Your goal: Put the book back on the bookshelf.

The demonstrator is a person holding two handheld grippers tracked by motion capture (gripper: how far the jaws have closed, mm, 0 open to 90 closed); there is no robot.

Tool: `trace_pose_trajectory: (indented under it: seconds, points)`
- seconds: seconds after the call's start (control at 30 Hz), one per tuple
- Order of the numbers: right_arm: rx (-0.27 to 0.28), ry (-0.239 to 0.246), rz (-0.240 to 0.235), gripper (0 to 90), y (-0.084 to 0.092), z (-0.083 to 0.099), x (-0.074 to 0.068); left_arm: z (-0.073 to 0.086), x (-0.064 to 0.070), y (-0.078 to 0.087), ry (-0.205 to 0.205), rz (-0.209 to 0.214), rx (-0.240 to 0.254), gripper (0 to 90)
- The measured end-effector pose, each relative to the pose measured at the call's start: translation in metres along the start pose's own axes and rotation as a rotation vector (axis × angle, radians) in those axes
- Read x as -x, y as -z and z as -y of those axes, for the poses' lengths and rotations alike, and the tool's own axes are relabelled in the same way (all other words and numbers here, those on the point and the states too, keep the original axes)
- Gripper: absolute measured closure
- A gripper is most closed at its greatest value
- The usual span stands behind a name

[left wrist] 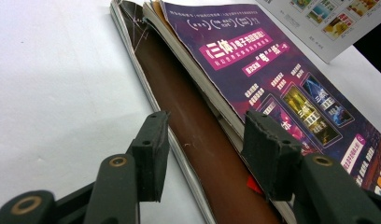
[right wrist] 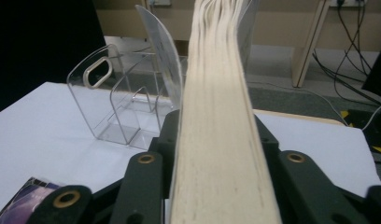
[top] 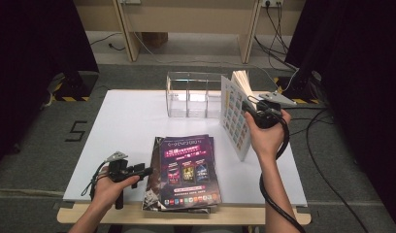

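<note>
A thick magazine (top: 237, 116) is clamped upright in the right gripper (top: 256, 110), just right of the clear divided holder (top: 193, 94) at the counter's (top: 128, 121) far side. The left gripper (top: 138, 171) rests with jaws apart beside the near magazine stack (top: 184, 172).

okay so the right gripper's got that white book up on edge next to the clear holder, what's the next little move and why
Probably carry the white book leftward over the clear holder and line it up with a slot. The right gripper is clamped on its page edge, holding it upright beside the holder, not yet in it. The left gripper sits open by the magazine stack.
</note>
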State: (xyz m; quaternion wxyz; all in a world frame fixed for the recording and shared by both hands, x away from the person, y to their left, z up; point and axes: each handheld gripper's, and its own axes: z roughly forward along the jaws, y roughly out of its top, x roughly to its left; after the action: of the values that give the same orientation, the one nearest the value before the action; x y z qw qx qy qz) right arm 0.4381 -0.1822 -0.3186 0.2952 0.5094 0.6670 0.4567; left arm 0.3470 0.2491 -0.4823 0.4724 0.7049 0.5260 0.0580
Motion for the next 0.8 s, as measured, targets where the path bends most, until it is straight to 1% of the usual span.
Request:
trace_pose_trajectory:
  seconds: [0.07, 0.13, 0.2, 0.27, 0.3, 0.37, 0.47, 0.5, 0.6, 0.67, 0.7, 0.73, 0.77, 0.8]
  points:
    - [0.003, -0.002, 0.011, 70.7, 0.000, 0.000, 0.002, 0.000, 0.000, 0.000, 0.000, 0.000, -0.001, 50.3]
    - [-0.003, 0.010, 0.024, 72.7, 0.001, 0.000, 0.003, 0.000, 0.000, -0.001, -0.001, 0.001, -0.004, 50.3]
    - [-0.006, -0.002, 0.028, 73.5, 0.002, 0.000, 0.004, 0.000, 0.001, -0.001, -0.001, 0.001, -0.005, 50.3]
    - [-0.006, -0.004, 0.026, 73.6, 0.002, 0.000, 0.005, 0.001, 0.001, -0.001, -0.001, 0.001, -0.002, 50.3]
    - [-0.011, -0.013, 0.019, 73.8, 0.003, -0.001, 0.009, 0.001, 0.000, -0.001, 0.003, 0.000, -0.001, 50.3]
    - [-0.022, -0.015, 0.019, 73.9, 0.004, -0.004, 0.009, 0.000, 0.000, -0.001, 0.005, -0.003, -0.003, 50.3]
    - [-0.028, -0.010, 0.007, 74.0, 0.007, -0.009, 0.007, 0.000, -0.001, -0.002, 0.008, -0.003, -0.003, 50.3]
    - [-0.025, -0.021, -0.018, 74.1, 0.011, -0.015, 0.005, 0.000, -0.002, -0.002, 0.007, -0.003, -0.004, 50.3]
    - [-0.016, -0.034, -0.057, 74.1, 0.018, -0.023, -0.001, 0.000, -0.001, -0.002, 0.006, -0.004, -0.006, 50.4]
    - [0.001, -0.042, -0.085, 74.1, 0.022, -0.029, -0.006, 0.000, 0.000, -0.002, 0.004, 0.001, -0.004, 50.4]
    - [0.015, -0.040, -0.101, 74.1, 0.023, -0.033, -0.009, 0.000, 0.000, -0.001, 0.003, 0.000, -0.005, 50.4]
    - [0.021, -0.036, -0.108, 74.1, 0.024, -0.035, -0.010, 0.000, 0.000, -0.001, 0.003, 0.004, 0.001, 50.4]
    - [0.022, -0.043, -0.122, 74.1, 0.024, -0.038, -0.013, 0.000, 0.000, 0.000, 0.002, 0.004, 0.001, 50.4]
    - [0.027, -0.036, -0.129, 74.1, 0.024, -0.040, -0.014, 0.000, 0.000, 0.000, 0.001, 0.002, 0.004, 50.4]
